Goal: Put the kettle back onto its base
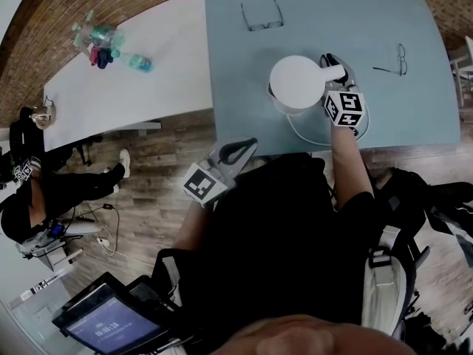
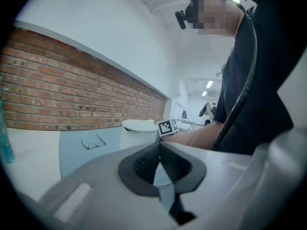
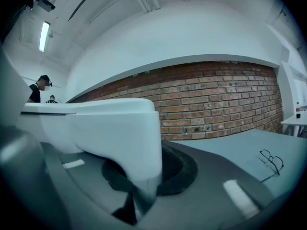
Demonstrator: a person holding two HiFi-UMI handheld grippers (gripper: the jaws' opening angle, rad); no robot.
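Note:
The white kettle (image 1: 297, 82) stands near the front edge of the blue-grey table (image 1: 414, 117), its round lid facing up. My right gripper (image 1: 334, 69) reaches in from the right and is shut on the kettle's handle (image 3: 115, 128), which fills the space between its jaws. A thin white cord (image 1: 299, 133) curls out from under the kettle; whatever lies beneath the kettle is hidden. My left gripper (image 1: 244, 148) hangs off the table by my body, shut with nothing in it, and points toward the kettle (image 2: 139, 131).
One pair of glasses (image 1: 262, 21) lies at the table's far side, another (image 1: 395, 59) to the kettle's right. A white table (image 1: 148, 102) at the left carries bottles (image 1: 111, 46). A person (image 1: 37, 176) sits at far left.

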